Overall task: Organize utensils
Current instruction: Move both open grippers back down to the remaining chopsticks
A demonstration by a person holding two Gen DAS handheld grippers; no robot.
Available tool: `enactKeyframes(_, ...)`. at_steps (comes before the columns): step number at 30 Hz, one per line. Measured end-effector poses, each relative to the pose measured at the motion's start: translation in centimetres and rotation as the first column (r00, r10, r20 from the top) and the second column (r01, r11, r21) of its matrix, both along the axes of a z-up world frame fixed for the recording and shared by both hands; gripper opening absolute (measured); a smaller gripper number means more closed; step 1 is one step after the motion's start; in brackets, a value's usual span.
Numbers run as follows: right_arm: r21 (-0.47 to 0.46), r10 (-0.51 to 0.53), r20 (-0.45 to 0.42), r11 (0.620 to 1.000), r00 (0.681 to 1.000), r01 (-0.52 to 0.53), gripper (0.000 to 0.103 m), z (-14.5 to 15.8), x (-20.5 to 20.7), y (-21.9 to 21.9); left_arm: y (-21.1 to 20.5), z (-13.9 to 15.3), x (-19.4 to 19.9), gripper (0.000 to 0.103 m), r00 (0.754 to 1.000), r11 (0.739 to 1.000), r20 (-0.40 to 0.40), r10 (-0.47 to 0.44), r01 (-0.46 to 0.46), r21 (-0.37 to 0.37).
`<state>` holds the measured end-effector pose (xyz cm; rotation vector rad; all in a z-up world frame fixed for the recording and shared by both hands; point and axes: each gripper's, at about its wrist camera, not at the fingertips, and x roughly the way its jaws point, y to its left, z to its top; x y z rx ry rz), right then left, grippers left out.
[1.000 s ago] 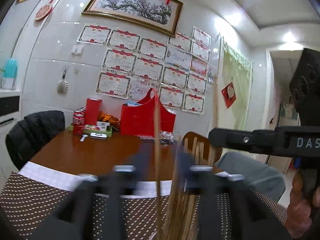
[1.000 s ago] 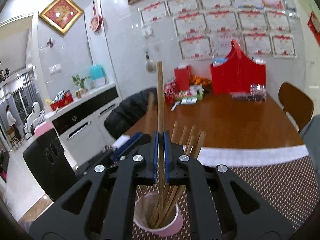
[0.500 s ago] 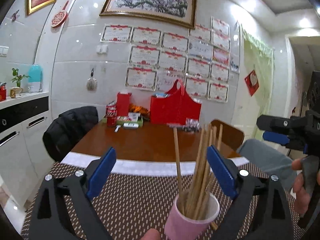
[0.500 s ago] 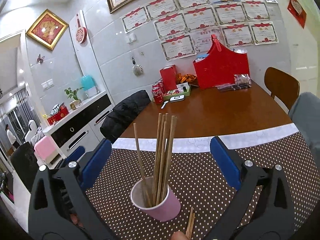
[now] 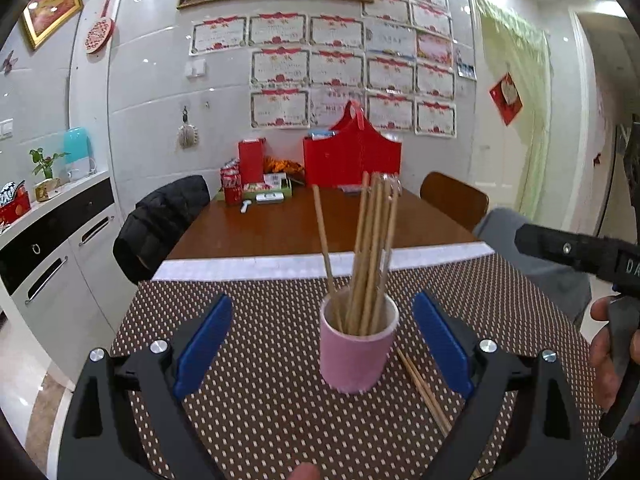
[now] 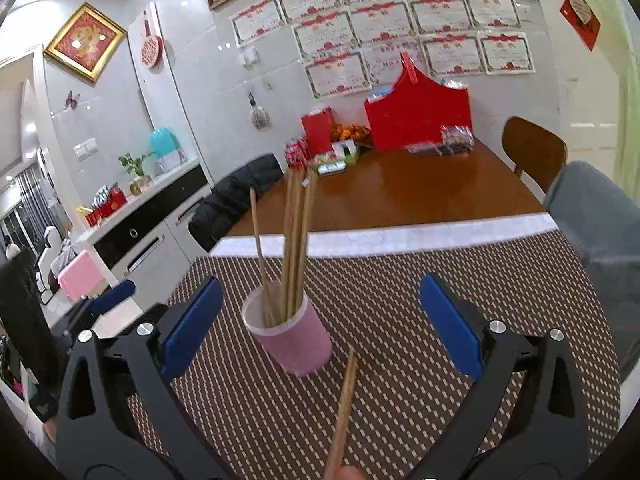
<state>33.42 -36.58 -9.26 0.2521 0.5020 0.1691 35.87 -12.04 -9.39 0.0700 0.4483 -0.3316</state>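
A bundle of wooden chopsticks (image 5: 372,248) is held upright in a pink cup (image 5: 357,347) set on the near part of a brown dotted placemat (image 5: 260,392), with one stick leaned apart to the left. Two loose chopsticks (image 5: 424,390) are seen lying flat on the mat just right of the cup. The left gripper (image 5: 322,348) is spread wide with nothing held, the cup seen between its blue pads; the right gripper (image 6: 316,330) is likewise spread and empty.

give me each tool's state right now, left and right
Left tool: open, holding nothing.
Right tool: open, holding nothing.
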Motion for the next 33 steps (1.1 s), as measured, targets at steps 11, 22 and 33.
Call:
enactKeyframes(11, -0.064, -0.021, -0.184, 0.998, 0.983, 0.009, 0.097, -5.7, -3.2, -1.9, -1.7, -4.8, -1.0, 0.09, 0.972, 0.999, -0.233, -0.043, 0.036, -0.033)
enactKeyframes(22, -0.122, -0.052, -0.303, 0.992, 0.951, 0.015, 0.097, -10.0, -3.7, -3.0, -5.8, -10.8, 0.3, 0.09, 0.902, 0.997, -0.429, -0.036, 0.061, 0.045)
enactKeyframes(33, -0.116, -0.085, -0.342, 0.992, 0.936, 0.048, 0.097, -11.5, -3.9, -5.6, -10.6, -14.4, 1.4, 0.09, 0.873, 0.981, -0.487, 0.0, 0.094, 0.169)
